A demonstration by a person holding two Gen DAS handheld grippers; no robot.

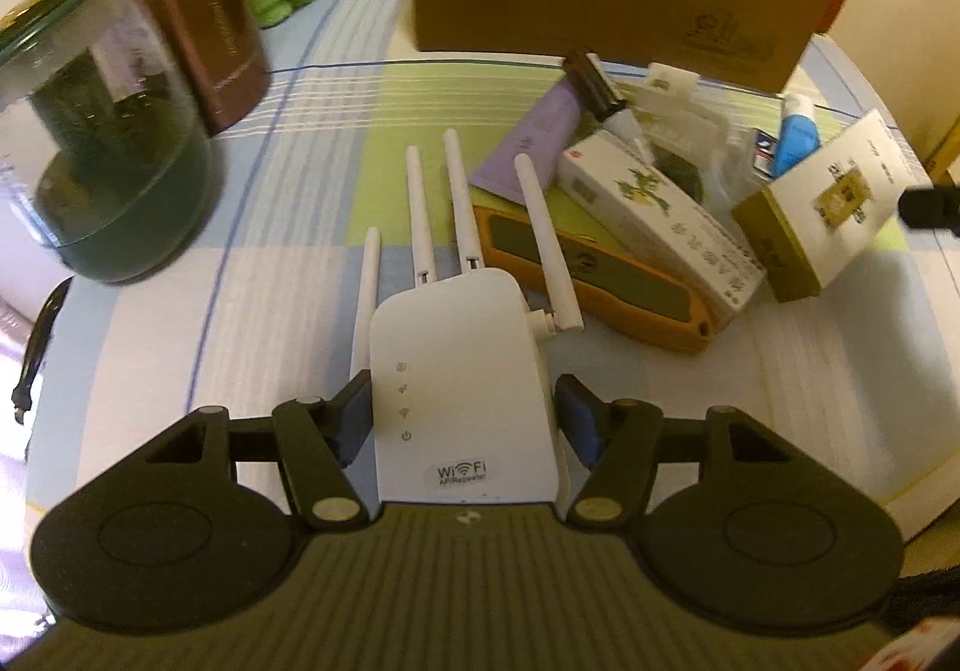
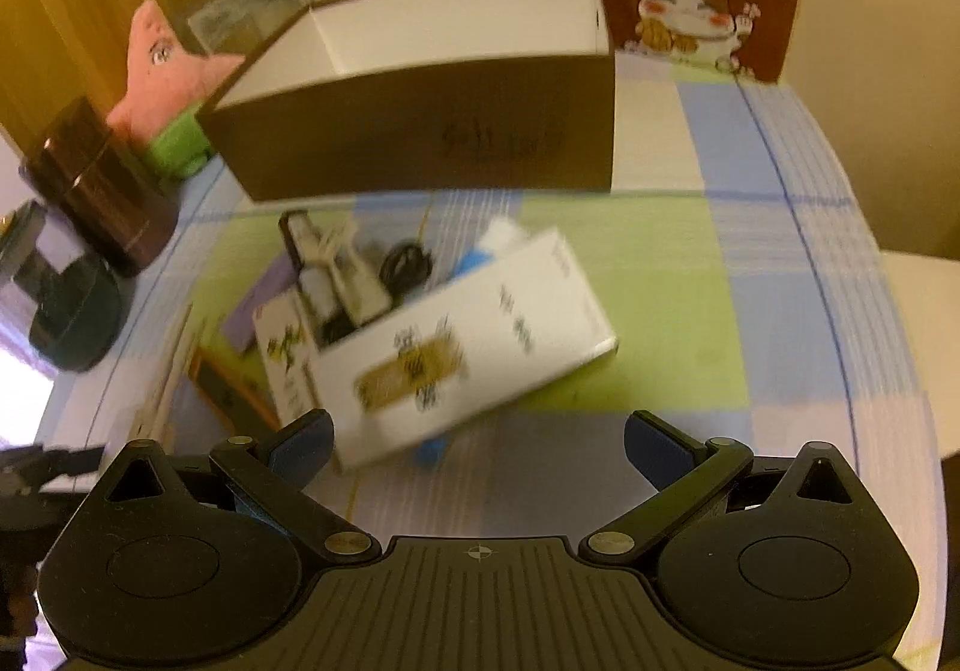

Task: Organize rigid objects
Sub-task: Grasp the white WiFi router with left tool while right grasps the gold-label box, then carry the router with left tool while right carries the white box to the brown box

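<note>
Your left gripper (image 1: pixel 462 419) holds the white plastic Wi-Fi repeater (image 1: pixel 462 401) by its flanks, jaws narrowed onto the casing; its long axis runs straight ahead along the fingers, four white antennas (image 1: pixel 456 203) pointing away toward the brown open-topped cardboard box (image 1: pixel 600 5). Your right gripper (image 2: pixel 477 449) stands wide and empty, the white-and-gold rectangular carton (image 2: pixel 468 347) just ahead and left of centre, lying askew on the pile. The checked green-and-blue cloth (image 2: pixel 660 275) carries both. The left wrist view alone shows the repeater, the orange flat case (image 1: pixel 594 275) and the lilac tube (image 1: pixel 528 137). The right wrist view alone shows the box's white, bare interior. The box likely receives the repeater; your left hand has it ready.
</note>
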